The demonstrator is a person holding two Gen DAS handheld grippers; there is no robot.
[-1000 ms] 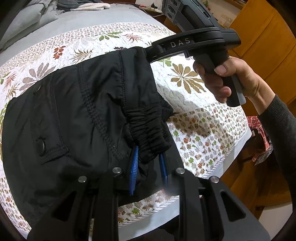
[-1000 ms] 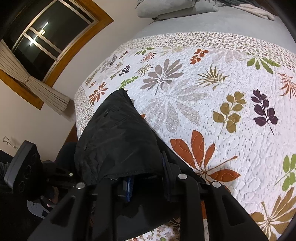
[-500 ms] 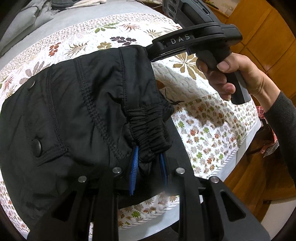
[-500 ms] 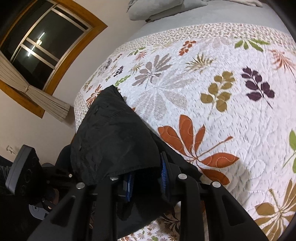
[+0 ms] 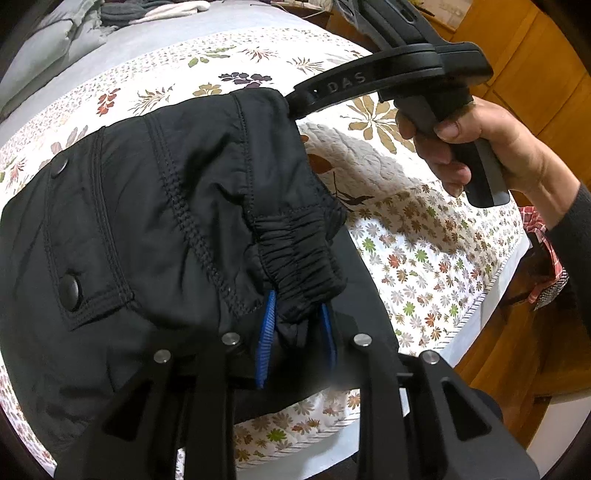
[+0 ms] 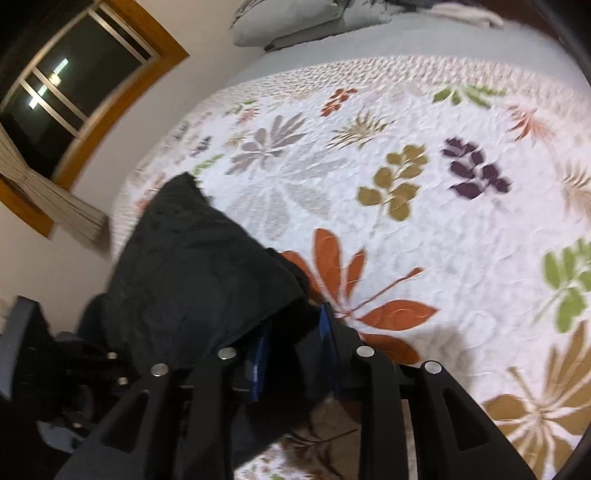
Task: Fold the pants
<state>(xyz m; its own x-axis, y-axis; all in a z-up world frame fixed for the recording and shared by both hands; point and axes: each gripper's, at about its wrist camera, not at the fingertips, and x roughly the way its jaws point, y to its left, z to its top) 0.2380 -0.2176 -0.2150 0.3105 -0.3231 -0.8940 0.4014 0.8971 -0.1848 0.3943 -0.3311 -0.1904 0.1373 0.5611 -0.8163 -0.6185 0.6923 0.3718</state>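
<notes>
Black pants (image 5: 155,229) hang stretched between my two grippers above a flower-patterned bed quilt (image 5: 406,236). My left gripper (image 5: 297,317) is shut on the gathered elastic waistband (image 5: 299,262). My right gripper shows in the left wrist view at the upper right, held by a hand (image 5: 476,147), its tips hidden behind the pants' far corner. In the right wrist view my right gripper (image 6: 293,332) is shut on a fold of the black pants (image 6: 199,273), above the quilt (image 6: 406,229).
Grey pillows and clothes (image 5: 74,26) lie at the bed's head. Wooden cupboards (image 5: 535,62) stand beyond the bed's right edge, with a red checked cloth (image 5: 543,258) beside them. A window with a wooden frame (image 6: 74,77) and a curtain sits on the left wall.
Both grippers have carried the pants further over the quilt toward the bed's head. The right wrist view is now blurred from motion. Both grips stay shut.
</notes>
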